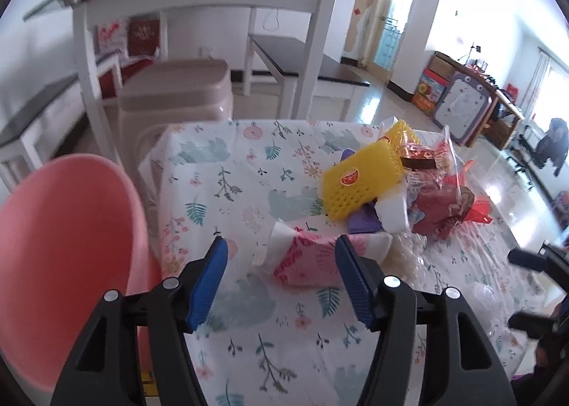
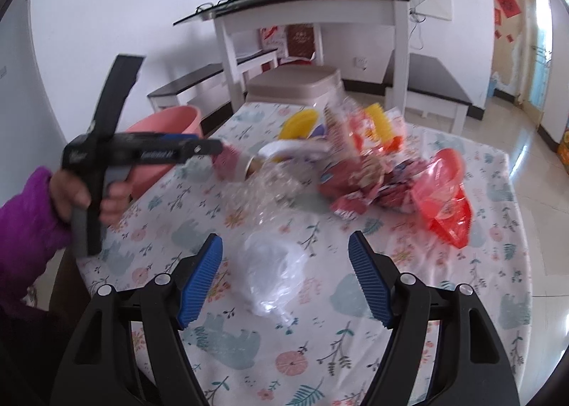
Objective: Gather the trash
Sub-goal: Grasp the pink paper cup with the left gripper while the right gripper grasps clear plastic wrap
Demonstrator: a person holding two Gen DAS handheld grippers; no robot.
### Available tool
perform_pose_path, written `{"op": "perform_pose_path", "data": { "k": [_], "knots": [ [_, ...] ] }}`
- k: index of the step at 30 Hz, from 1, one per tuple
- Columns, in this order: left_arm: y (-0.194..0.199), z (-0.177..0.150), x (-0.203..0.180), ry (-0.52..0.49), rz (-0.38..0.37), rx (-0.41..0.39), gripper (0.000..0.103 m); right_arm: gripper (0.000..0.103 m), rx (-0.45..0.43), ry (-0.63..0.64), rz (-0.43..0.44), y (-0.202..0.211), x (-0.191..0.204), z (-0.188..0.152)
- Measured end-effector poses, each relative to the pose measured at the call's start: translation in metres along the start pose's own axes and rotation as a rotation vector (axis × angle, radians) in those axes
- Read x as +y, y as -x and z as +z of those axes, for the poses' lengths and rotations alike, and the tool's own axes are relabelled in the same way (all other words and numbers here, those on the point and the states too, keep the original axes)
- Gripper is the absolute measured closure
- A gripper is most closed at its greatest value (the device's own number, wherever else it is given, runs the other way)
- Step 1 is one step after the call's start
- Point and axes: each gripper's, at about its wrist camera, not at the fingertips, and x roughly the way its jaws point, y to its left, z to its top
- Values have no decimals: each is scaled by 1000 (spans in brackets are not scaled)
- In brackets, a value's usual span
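Reaching for trash: left gripper (image 1: 281,256) jaws wide over the pink wrapper (image 1: 306,260), right gripper (image 2: 284,256) wide around the clear bag (image 2: 274,274). I'd pinch low, then drop in the basin (image 1: 67,246).

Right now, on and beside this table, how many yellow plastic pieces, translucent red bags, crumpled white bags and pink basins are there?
Yellow plastic pieces: 2
Translucent red bag: 1
Crumpled white bag: 1
Pink basin: 1
Total: 5

Trash pile (image 2: 355,164) on table (image 2: 409,317) far side; basin (image 1: 67,256) off table's left edge; stool (image 2: 295,85) behind table.
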Motion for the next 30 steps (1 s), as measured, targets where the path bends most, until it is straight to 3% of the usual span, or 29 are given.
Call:
{"op": "perform_pose_path", "data": {
  "k": [4, 6, 10, 11, 13, 20, 23, 30],
  "knots": [
    [-11, 4, 6, 24, -52, 4, 42, 29, 39, -4, 12, -8, 0, -1],
    [-11, 5, 4, 15, -71, -5, 50, 29, 53, -1, 9, -12, 0, -1],
    [-8, -2, -8, -52, -70, -8, 84, 29, 78, 0, 14, -20, 2, 0],
    [-6, -4, -10, -60, -68, -4, 89, 29, 82, 0, 15, -21, 2, -1],
    [-2, -9, -14, -60, -64, -1, 91, 29, 91, 0, 17, -24, 3, -2],
    [26, -25, -23, -34, -37, -44, 99, 65, 138, -12, 39, -31, 4, -6],
    [40, -31, -26, -23, -26, -73, 100, 73, 130, -7, 33, -27, 5, -6],
    [79, -36, -23, 7, -18, -148, 100, 77, 64, 28, 39, -10, 13, 7]
  ]
}}
